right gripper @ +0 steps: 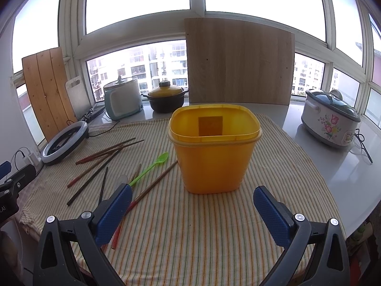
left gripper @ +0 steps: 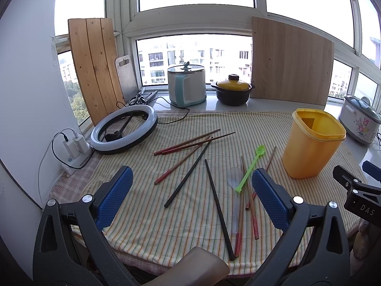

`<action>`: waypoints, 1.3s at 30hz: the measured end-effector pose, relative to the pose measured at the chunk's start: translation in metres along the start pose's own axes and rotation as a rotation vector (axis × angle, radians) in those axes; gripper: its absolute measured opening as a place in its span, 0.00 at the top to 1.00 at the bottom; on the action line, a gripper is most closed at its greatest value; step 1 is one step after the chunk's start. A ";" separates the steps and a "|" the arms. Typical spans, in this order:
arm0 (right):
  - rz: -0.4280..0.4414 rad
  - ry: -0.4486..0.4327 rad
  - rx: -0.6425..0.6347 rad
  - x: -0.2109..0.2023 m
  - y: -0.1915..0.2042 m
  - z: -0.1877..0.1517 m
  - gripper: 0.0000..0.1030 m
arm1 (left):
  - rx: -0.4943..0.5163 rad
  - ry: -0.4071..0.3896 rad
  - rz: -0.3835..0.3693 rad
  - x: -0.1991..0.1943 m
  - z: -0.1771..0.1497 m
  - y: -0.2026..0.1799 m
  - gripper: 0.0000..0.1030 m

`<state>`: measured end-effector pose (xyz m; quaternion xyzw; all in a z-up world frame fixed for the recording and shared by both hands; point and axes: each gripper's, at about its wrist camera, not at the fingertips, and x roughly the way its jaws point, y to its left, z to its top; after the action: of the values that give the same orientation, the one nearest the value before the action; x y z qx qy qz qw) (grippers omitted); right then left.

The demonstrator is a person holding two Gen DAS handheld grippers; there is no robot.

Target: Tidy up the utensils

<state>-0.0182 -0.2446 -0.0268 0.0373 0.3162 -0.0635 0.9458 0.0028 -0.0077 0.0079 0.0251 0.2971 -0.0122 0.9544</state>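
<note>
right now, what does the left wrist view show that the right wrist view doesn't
Only the left wrist view shows the full spread of chopsticks, both black ones end to end, and the whole clear spoon.

Only the right wrist view shows the yellow bin head-on, down to the inside of its back wall, and the whole floral cooker.

Both show the green spoon, striped cloth, ring light, and an open claw: left, right.

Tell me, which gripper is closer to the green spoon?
Left. The left gripper hovers open with the green spoon just ahead by its right finger. The right gripper faces the yellow bin, spoon off to its left.
</note>
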 end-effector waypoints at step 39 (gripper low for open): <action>-0.009 0.012 0.003 0.005 -0.002 0.001 0.01 | -0.011 0.011 -0.014 0.006 -0.002 -0.002 0.01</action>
<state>-0.0142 -0.2473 -0.0294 0.0374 0.3218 -0.0680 0.9436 0.0065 -0.0092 0.0031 0.0180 0.3027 -0.0174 0.9527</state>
